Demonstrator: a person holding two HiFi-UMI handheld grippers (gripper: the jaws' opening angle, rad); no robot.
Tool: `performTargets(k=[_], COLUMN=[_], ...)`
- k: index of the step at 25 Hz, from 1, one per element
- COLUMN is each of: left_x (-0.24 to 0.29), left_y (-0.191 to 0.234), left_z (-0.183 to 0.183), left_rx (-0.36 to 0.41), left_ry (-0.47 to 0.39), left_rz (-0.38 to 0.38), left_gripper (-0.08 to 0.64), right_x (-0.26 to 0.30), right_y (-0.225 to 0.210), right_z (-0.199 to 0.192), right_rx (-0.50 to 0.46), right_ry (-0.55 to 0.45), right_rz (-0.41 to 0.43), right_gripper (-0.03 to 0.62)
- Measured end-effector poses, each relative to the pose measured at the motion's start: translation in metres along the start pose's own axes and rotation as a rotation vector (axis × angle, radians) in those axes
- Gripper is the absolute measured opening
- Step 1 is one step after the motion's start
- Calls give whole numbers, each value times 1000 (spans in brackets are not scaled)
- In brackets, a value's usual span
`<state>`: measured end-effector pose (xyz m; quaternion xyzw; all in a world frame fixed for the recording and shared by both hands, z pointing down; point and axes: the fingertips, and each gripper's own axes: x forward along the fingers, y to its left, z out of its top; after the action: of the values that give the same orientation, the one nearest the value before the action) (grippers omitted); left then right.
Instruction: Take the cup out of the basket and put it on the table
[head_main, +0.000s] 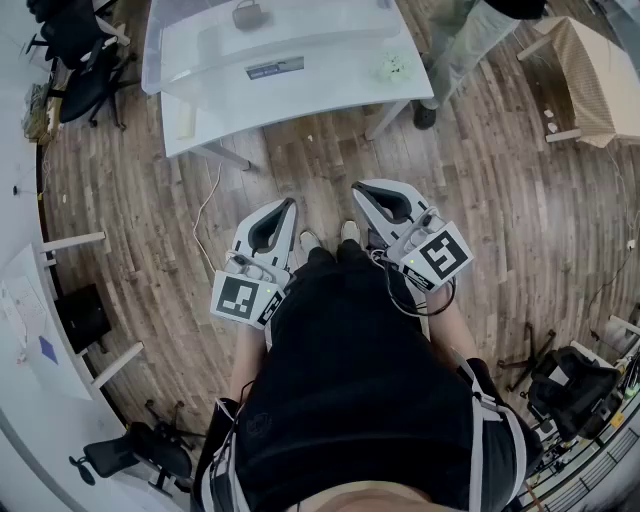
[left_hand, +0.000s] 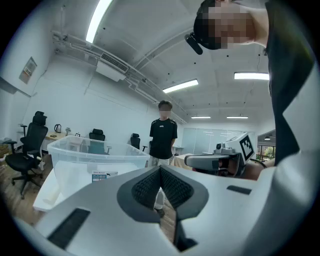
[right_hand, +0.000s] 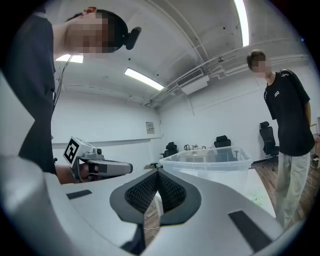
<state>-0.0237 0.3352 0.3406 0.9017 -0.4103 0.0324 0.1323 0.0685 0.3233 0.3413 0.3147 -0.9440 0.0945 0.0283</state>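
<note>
The basket is a clear plastic bin on a white table a step ahead of me. A small grey-brown thing, apparently the cup, lies at the bin's far end. My left gripper and right gripper are held close to my body over the wooden floor, short of the table. Both are shut with nothing between the pads. The left gripper view shows its jaws closed, with the bin beyond. In the right gripper view the tips meet too, and the bin stands behind.
A person in a black T-shirt stands at the table's far right corner. A small pale crumpled thing lies on the table. Office chairs stand at the left, a beige box at the right.
</note>
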Motion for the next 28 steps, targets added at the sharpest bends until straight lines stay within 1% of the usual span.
performTargets(k=[4, 9, 14, 18, 28], left_x=[7, 15, 23, 27, 53], left_y=[8, 7, 6, 4, -20], left_z=[0, 0, -2, -2, -4], left_rx=[11, 13, 12, 12, 17], left_ry=[-2, 1, 9, 15, 26], left_rz=[1, -4, -2, 12, 63], left_gripper=[17, 17, 17, 17, 17], right_x=[7, 5, 3, -2, -23], right_y=[-7, -15, -24, -33, -59], right_z=[1, -1, 2, 1, -5], right_rx=[-12, -4, 40, 41, 21], right_ry=[-8, -10, -48, -44, -22], right_rz=[1, -5, 5, -2, 28], right_gripper=[17, 17, 17, 17, 18])
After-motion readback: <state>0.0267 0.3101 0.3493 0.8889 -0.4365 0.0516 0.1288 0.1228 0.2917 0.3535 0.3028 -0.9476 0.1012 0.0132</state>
